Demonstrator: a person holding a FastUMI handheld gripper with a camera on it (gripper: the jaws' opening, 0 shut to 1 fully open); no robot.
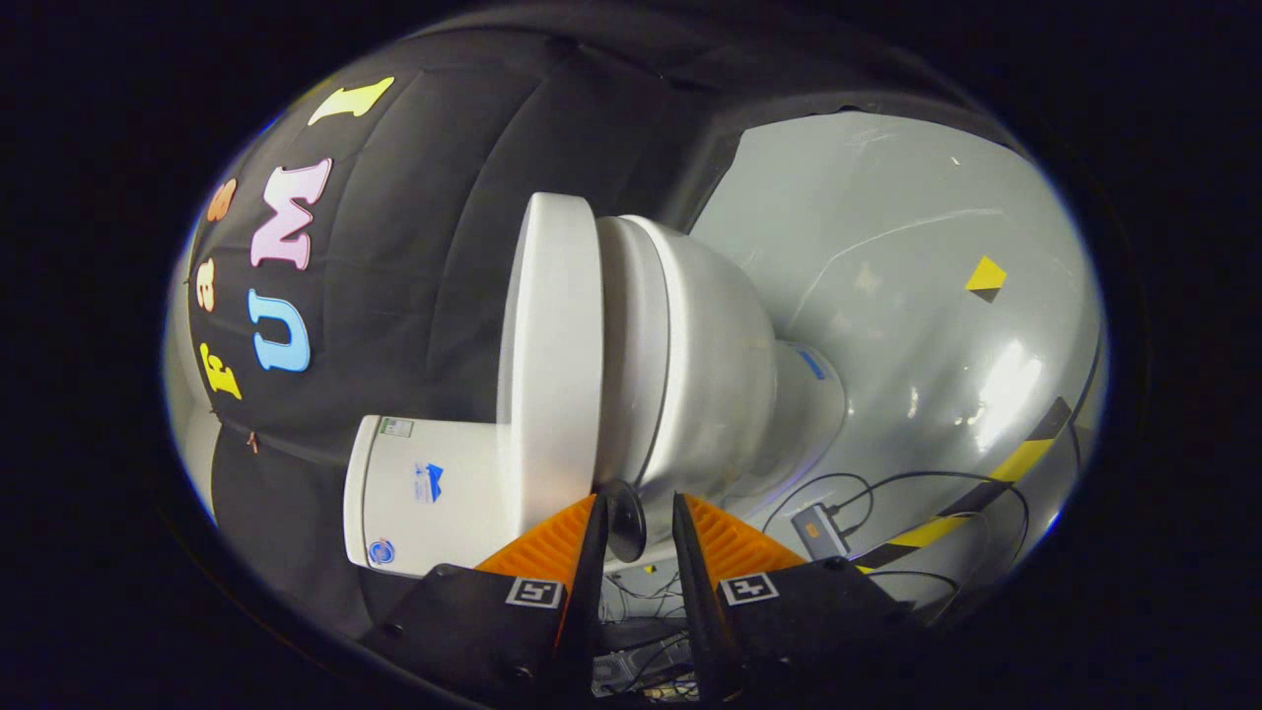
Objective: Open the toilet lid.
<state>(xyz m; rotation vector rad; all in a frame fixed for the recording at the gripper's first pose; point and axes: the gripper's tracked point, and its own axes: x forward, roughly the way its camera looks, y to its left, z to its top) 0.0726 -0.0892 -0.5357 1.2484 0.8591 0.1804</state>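
Gripping near a dark knob (625, 518) at the toilet lid's (547, 365) edge.
The gripper (636, 513) has its fingers apart around the knob; the lid lies against the seat (636, 345), beside the tank (424, 493).

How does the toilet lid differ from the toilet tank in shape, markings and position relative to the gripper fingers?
The toilet lid is a flat, plain disc seen edge-on, closed against the bowl; the toilet tank is a boxy block carrying small stickers. The lid's edge reaches the open gripper, near a small dark knob between the fingers; the tank lies off to one side, beyond the lid. Both are white.
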